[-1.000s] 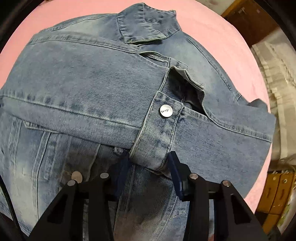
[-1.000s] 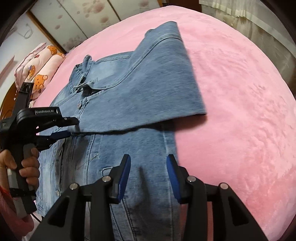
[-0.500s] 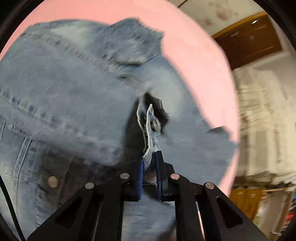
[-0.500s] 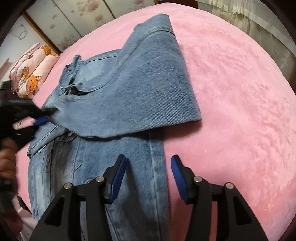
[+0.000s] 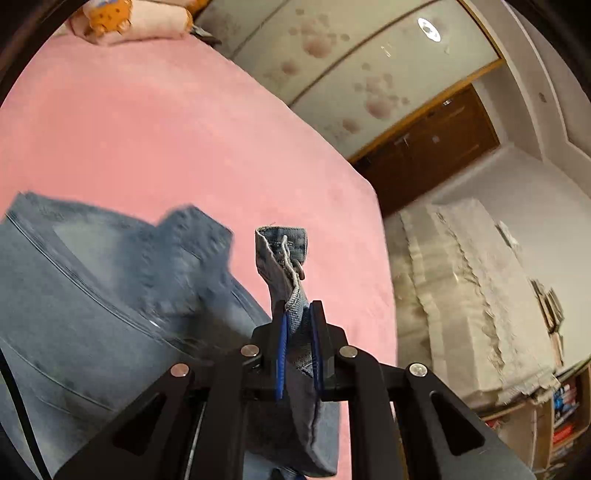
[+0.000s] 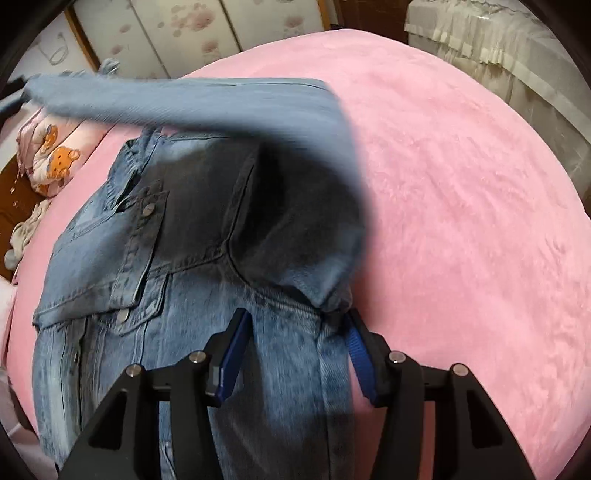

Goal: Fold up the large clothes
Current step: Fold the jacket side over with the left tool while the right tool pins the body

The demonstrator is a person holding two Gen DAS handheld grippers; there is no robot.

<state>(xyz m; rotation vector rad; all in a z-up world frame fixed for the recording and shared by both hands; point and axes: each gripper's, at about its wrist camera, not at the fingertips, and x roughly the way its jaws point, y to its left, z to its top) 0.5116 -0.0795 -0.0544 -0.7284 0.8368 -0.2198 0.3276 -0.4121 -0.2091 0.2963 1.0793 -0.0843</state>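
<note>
A blue denim jacket point(image 6: 192, 295) lies front up on a pink bed point(image 6: 461, 184). My left gripper point(image 5: 297, 325) is shut on the cuff point(image 5: 282, 254) of one sleeve, which stands up between the pads. The rest of the jacket point(image 5: 92, 295) lies blurred below and to the left. In the right wrist view that sleeve point(image 6: 184, 101) is lifted and stretched across, above the jacket's chest. My right gripper point(image 6: 293, 350) is open, its blue pads either side of the jacket's side panel just below the armpit.
A bear-print pillow point(image 6: 51, 155) lies at the head of the bed; it also shows in the left wrist view point(image 5: 129, 18). A lace-covered piece of furniture point(image 5: 476, 295) stands beside the bed. A dark wooden door point(image 5: 432, 147) and floral wall panels point(image 6: 184, 33) are behind.
My left gripper closed on the sleeve cuff and lifted it up off the jacket, unfolding the sleeve. My right gripper moved forward over the side panel and stayed open.
</note>
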